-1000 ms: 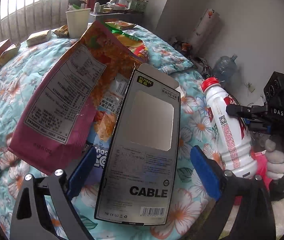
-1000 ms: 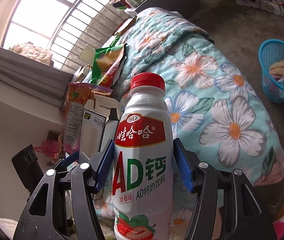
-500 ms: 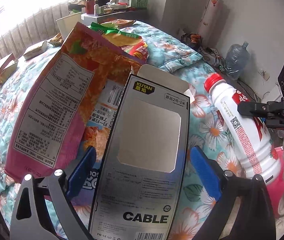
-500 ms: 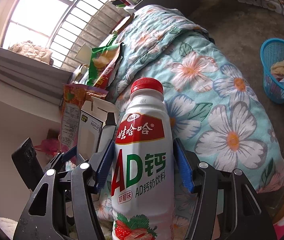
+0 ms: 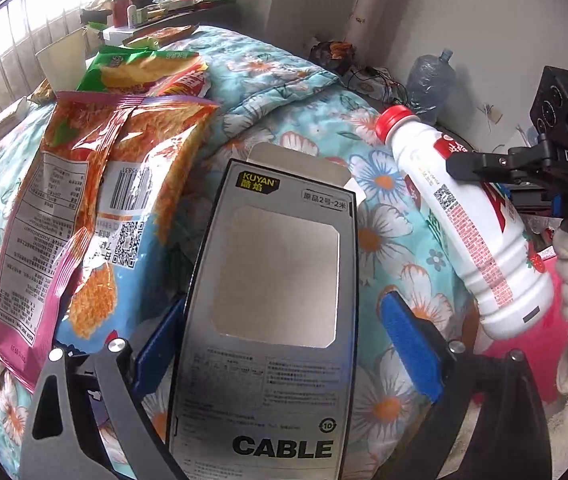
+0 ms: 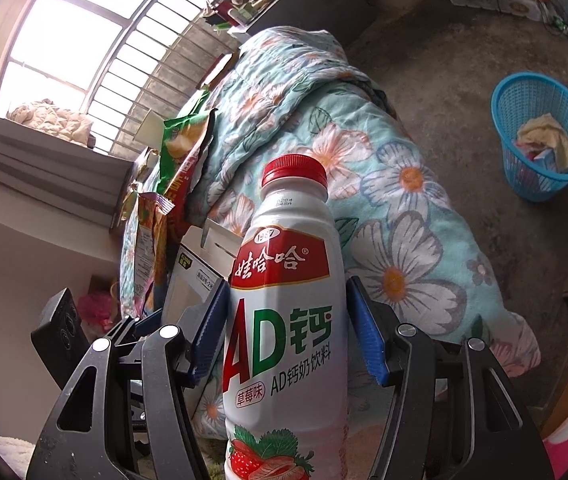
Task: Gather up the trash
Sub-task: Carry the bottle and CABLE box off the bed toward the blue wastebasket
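My left gripper holds a grey cable box with a cut-out window, together with an orange and pink snack bag, above the flowered quilt. The box fills the gap between the blue pads. My right gripper is shut on a white AD milk drink bottle with a red cap, held upright. The bottle also shows in the left wrist view, to the right of the box. A blue mesh trash basket with some waste in it stands on the floor at the far right.
A green and red chip bag and a paper cup lie further back on the bed. A cluttered table stands by the window. A large water jug and cables sit by the wall. The concrete floor lies between bed and basket.
The left gripper has lifted and tilted with the box and snack bag; the bag's top has folded over. The right gripper with the bottle has shifted slightly, the basket staying at the right.
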Tool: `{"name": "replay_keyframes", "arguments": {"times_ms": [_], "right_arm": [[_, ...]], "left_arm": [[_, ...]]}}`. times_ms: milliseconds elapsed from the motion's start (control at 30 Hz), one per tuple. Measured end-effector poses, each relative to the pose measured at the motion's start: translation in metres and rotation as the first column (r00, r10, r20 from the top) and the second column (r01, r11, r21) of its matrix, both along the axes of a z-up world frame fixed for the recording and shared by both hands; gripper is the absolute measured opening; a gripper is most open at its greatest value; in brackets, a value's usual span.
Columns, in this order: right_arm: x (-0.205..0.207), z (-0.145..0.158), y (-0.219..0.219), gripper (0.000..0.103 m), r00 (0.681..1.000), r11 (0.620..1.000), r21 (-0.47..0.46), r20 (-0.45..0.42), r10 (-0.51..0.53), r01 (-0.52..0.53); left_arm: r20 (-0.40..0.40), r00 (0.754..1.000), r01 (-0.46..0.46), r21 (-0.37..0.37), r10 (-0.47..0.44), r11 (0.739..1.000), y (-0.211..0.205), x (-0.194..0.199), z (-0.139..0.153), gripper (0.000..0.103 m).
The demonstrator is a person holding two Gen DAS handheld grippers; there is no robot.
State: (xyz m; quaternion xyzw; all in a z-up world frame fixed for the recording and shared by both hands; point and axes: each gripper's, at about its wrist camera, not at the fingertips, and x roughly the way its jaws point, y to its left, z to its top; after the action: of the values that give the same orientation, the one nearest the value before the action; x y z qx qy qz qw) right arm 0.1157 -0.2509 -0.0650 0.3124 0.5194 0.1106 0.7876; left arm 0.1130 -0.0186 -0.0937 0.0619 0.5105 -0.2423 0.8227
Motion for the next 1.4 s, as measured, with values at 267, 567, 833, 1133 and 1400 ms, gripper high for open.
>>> {"name": "replay_keyframes", "arguments": {"times_ms": [267,567,833,1133,1400], "right_arm": [[0.01,0.001,0.004,0.057,1.0,1.0,-0.022,-0.022,0.012,-0.013],[0.013,0.001,0.007,0.057,0.999,0.998,-0.054,-0.04,0.038,-0.04],[0.013,0.001,0.009,0.06,0.997,0.996,-0.06,-0.059,0.057,-0.06],[0.01,-0.002,0.009,0.06,0.996,0.996,-0.06,-0.07,0.059,-0.063],[0.003,-0.006,0.008,0.058,0.996,0.997,-0.048,-0.072,0.049,-0.053]], "left_arm": [[-0.01,1.0,-0.029,0.006,0.029,1.0,0.0,0.011,-0.007,0.086],[0.006,1.0,-0.022,0.033,0.022,0.999,-0.006,0.011,-0.007,0.086],[0.005,1.0,-0.025,0.03,0.025,0.999,-0.007,0.012,-0.008,0.086],[0.005,1.0,-0.024,0.031,0.024,0.999,-0.006,0.012,-0.008,0.086],[0.023,1.0,-0.009,0.042,0.008,0.999,-0.007,0.01,-0.01,0.085]]}}
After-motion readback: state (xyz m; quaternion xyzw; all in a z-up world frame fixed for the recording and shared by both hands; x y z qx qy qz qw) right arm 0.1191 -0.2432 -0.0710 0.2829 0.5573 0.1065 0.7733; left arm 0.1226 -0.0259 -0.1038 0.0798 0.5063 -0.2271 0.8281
